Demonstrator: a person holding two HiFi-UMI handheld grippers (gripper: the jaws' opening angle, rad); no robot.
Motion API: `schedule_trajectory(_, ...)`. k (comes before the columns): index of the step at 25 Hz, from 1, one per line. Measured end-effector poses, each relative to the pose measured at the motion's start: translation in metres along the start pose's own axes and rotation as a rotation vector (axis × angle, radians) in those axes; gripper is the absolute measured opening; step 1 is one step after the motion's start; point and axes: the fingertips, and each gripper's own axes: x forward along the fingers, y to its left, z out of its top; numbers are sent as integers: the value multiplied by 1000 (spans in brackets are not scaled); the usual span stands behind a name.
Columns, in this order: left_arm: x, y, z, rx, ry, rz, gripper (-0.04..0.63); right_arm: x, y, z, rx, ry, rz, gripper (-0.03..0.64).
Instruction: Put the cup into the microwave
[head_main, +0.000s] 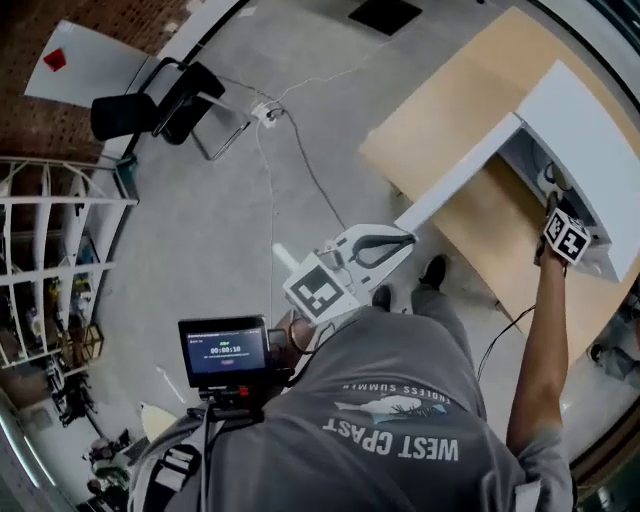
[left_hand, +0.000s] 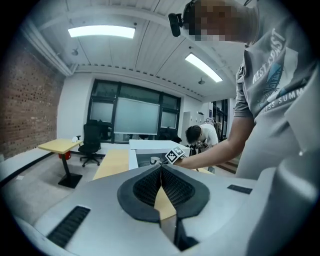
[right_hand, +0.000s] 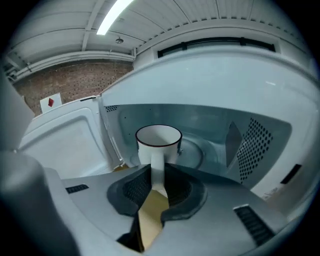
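A white cup (right_hand: 158, 142) with a dark rim is held by its handle between the jaws of my right gripper (right_hand: 158, 175), which is shut on it. The cup is upright at the mouth of the open white microwave (right_hand: 240, 140), in front of the glass turntable (right_hand: 195, 154). Whether it rests on anything I cannot tell. In the head view my right gripper (head_main: 553, 198) reaches into the microwave (head_main: 580, 130) on the wooden table (head_main: 440, 130). My left gripper (head_main: 408, 239) hangs near the person's body, shut and empty, its jaws (left_hand: 161, 170) pressed together.
The microwave door (head_main: 460, 175) stands swung open toward the left, close to my left gripper. A black office chair (head_main: 150, 105) and a metal shelf rack (head_main: 50, 260) stand across the grey floor. A cable (head_main: 300, 150) trails over the floor. Another person (left_hand: 200, 136) bends over in the background.
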Motion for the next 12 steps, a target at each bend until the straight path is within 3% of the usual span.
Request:
schedule_trajectory(5, -11, 1, -3, 40, -36, 8, 21, 14, 17, 7, -18, -50, -25, 67)
schedule_trajectory(12, -5, 7, -2, 2, -20, 11, 21, 38, 8, 21, -31, -99, -57, 67)
